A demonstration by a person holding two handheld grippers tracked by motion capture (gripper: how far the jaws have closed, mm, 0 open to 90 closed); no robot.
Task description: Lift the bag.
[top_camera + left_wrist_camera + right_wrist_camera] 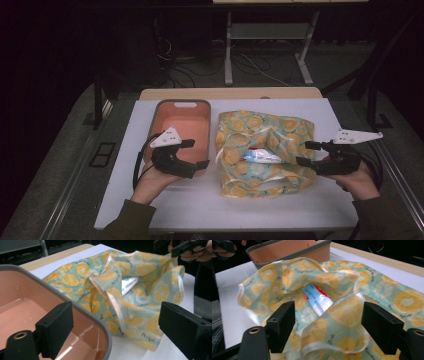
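One crumpled green cloth bag printed with orange slices [265,152] lies on the white tabletop [200,200] between both grippers.
The right gripper [306,153] stands wide open at the bag's right edge, gripping nothing; the left gripper [197,154], equally wide open and empty, sits over the near rim of one salmon-pink, grey-rimmed plastic tub [182,125] just left of the bag. One white, red and blue tube [318,300] shows in the bag's mouth.

Glossy printed plastic bag [265,150], smooth shiny plastic tub [182,131], matt white table cover [200,200].
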